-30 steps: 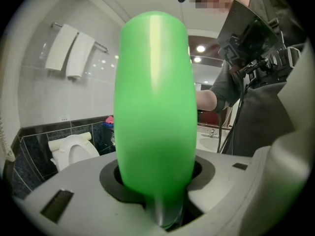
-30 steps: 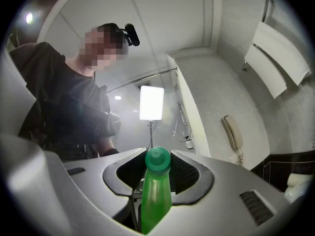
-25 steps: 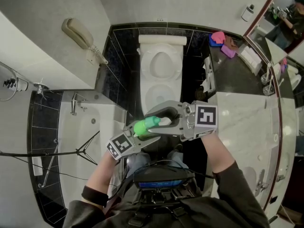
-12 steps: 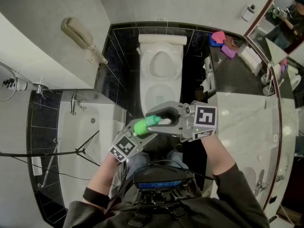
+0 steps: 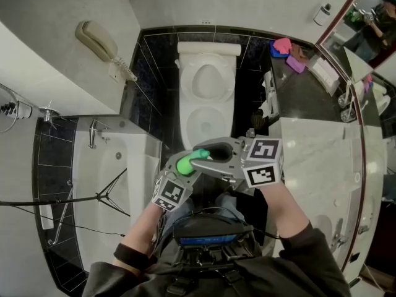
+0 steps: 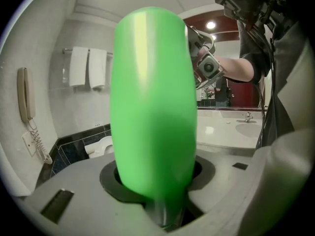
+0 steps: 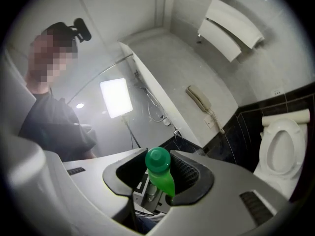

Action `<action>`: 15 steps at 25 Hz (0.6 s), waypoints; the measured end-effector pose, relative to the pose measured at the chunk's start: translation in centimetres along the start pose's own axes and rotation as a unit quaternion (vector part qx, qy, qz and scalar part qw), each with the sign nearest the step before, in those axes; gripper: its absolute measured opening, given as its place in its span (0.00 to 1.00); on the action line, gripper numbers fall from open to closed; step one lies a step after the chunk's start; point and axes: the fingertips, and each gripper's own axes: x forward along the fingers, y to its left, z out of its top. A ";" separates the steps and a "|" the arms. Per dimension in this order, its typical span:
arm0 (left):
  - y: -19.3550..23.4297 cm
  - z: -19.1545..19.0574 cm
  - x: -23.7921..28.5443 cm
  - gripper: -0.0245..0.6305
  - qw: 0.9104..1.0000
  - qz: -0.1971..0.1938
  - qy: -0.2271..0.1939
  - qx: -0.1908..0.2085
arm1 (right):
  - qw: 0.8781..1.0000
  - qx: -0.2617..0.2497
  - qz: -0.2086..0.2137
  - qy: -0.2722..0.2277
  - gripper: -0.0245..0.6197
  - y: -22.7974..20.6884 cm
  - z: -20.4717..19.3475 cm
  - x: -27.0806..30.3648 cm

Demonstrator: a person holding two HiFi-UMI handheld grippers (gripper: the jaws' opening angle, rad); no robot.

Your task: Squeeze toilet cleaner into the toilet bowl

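While both grippers are meeting in front of the person's chest, the green bottle point(image 5: 185, 164) is lying roughly level between them, cap end toward the right. Left gripper point(image 5: 183, 166) is clamping the bottle's fat body; in the left gripper view the green body point(image 6: 152, 107) is filling the gap between the jaws and is wedged into their dark pads. Right gripper point(image 5: 208, 154) is closing on the cap point(image 7: 158, 160); the right gripper view is showing the round green cap and bent neck seated between the two dark ribbed pads, touching both. Cap is on the bottle. In the head view the bottle is sitting just below the near rim of the toilet point(image 5: 207, 107), not over the bowl. Toilet lid is standing up, bowl is showing open. Bathtub point(image 5: 114, 184) is lying at the left, counter point(image 5: 315, 159) at the right.
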 end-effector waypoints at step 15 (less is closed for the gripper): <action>-0.4 1.8 0.1 0.34 0.999 -0.029 -0.020 0.017 | 0.997 0.071 0.001 0.026 0.28 0.4 0.3 -0.3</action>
